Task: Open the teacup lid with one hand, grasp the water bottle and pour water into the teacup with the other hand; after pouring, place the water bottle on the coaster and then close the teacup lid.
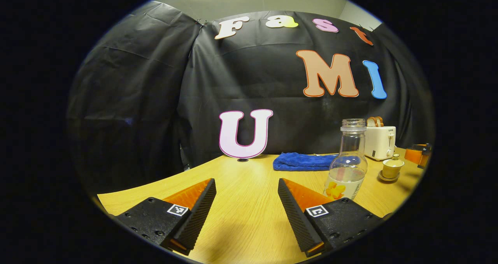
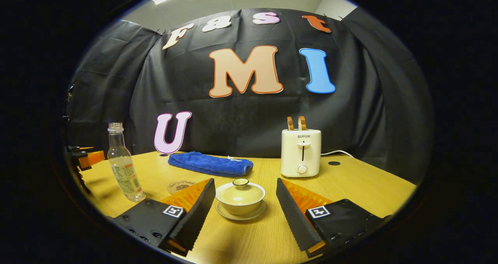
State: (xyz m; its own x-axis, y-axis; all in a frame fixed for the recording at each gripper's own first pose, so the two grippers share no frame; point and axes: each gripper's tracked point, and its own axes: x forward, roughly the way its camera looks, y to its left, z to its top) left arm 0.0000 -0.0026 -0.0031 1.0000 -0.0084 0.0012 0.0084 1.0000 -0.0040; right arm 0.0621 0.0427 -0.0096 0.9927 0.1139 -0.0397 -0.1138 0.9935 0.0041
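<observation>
The left claw [image 1: 246, 211] points forward, level and low, in the left gripper view. Its two ribbed, wedge-shaped fingers [image 1: 198, 213] stand wide apart with nothing between them and nothing touching either inner face. Each finger carries a small square marker on its base block.

In the right gripper view the right claw [image 2: 245, 213] is likewise held level, fingers [image 2: 293, 213] spread wide and pressing on nothing. At the far left edge of this same view a part of the left claw [image 2: 83, 159] appears, too small to read its pose.
</observation>
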